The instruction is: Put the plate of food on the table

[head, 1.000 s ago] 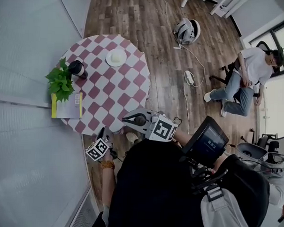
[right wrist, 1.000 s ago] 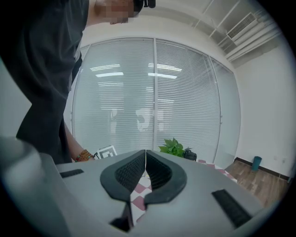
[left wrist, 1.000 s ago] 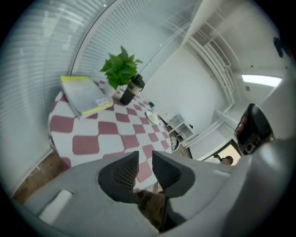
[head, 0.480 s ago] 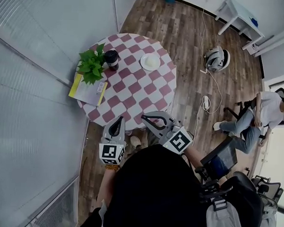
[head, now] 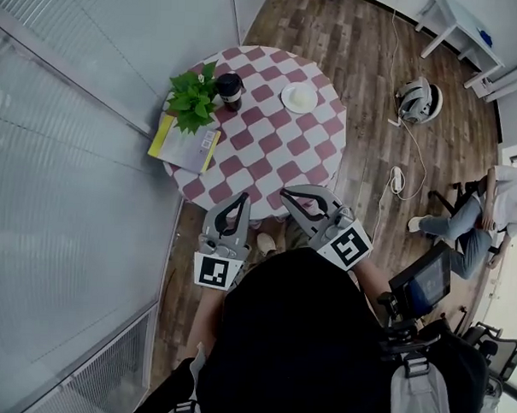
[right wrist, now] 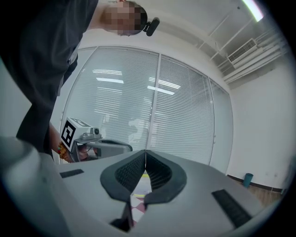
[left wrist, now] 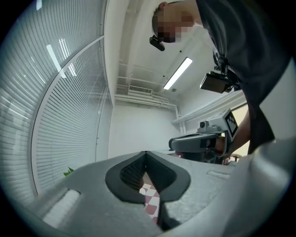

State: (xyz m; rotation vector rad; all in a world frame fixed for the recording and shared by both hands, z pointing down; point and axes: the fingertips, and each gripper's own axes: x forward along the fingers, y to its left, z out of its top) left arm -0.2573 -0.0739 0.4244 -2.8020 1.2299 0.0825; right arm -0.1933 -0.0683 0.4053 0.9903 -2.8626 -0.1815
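- The table [head: 269, 150] is round, under a red-and-white checked cloth; every place below is given from it.
- The plate [head: 299, 97] with a pale mound of food sits on the table's far side, near the right edge, well apart from both grippers.
- The left gripper [head: 239, 199] hovers just off the table's near edge. Its own view shows the jaws pressed together at the tips with nothing held.
- The right gripper [head: 286, 194] hangs over the near edge beside it, jaws likewise closed and empty.
- Each gripper carries a cube with black-and-white square markers; no words are on them.
- A dark cup [head: 229, 86] and a leafy plant [head: 193, 96] stand at the table's far left. A yellow-edged book [head: 186, 145] lies at the left rim; its print is too small to read.
- Only the head view shows the plate, the cup and the book.
- The left gripper view shows a sliver of checked cloth [left wrist: 150, 203] through the jaw gap, with window blinds [left wrist: 69, 115] and a ceiling light [left wrist: 178, 73] above.
- A seated person [head: 489, 207] is off to the table's right, across the wood floor [head: 377, 44].
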